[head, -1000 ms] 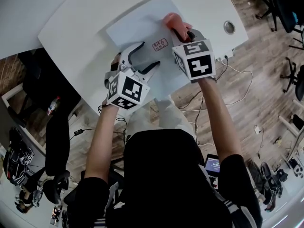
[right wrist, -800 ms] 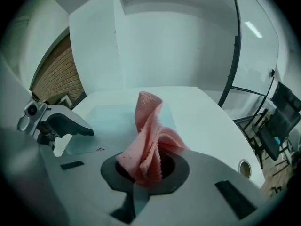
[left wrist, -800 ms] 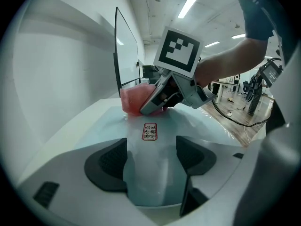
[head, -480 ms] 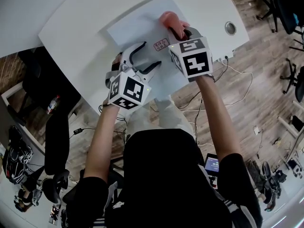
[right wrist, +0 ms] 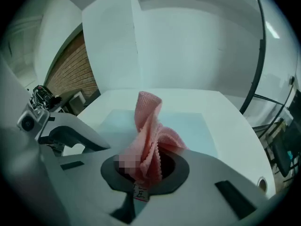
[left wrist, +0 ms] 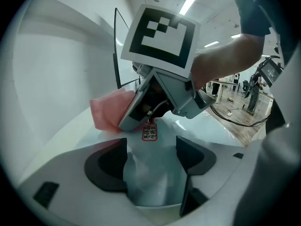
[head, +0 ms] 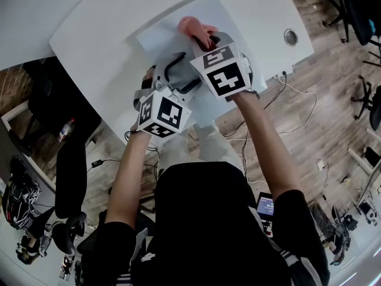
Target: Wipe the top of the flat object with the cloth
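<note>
Cloth [head: 193, 27], pink, bunched, clamped in the closed jaws of the right gripper [head: 208, 39]; its free folds rest on the flat object [head: 166, 34] near that sheet's far edge. Flat object: pale sheet lying flat on the white desk [head: 89, 40], corner towards 12 o'clock. Left gripper [head: 178, 76] at 7 o'clock of the cloth, jaws apart, nothing gripped, over the sheet's near part close to the desk edge. Red label [left wrist: 149, 132] on the sheet beside the right gripper. Bare sheet at 9 o'clock of the cloth; clear desk beyond at 10–12 o'clock.

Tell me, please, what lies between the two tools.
A red-bordered label on the sheet; the left gripper view shows it.
</note>
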Demonstrator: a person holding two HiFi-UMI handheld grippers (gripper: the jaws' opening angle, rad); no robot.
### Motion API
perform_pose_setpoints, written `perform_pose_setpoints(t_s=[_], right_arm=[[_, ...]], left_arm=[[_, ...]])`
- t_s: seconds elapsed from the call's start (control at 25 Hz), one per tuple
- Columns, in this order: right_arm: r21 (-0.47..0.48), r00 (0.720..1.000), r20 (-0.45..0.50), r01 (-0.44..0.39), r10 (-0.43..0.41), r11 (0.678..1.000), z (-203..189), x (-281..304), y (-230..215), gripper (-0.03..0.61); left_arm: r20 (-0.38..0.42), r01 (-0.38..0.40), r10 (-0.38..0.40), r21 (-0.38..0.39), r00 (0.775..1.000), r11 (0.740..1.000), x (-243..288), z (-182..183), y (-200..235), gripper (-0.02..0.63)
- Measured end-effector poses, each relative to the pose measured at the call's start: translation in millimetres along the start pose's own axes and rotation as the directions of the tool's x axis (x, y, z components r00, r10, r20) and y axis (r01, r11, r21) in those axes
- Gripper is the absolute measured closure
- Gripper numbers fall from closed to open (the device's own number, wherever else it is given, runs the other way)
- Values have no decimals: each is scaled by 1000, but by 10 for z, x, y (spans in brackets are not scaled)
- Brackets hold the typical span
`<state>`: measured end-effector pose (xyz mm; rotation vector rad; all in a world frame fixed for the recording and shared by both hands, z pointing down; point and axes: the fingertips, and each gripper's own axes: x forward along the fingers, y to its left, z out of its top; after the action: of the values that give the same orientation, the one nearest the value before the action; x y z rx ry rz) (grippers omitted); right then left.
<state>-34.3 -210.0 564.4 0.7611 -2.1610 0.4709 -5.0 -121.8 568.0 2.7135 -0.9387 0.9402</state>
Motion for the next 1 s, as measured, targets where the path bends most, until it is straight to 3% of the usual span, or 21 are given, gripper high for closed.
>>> perform_pose_setpoints(t_s=[0.52,1.0], right_arm=[[13,999,1,-39,39,999,18,22,22,532],[37,1000,4,22,-22,999,-12,1,-282,532]], left_arm=[[4,-5,5,6,1000,1000,0,4,-3,290],[10,-5,5,6,1000,1000,-8,7,-4,290]])
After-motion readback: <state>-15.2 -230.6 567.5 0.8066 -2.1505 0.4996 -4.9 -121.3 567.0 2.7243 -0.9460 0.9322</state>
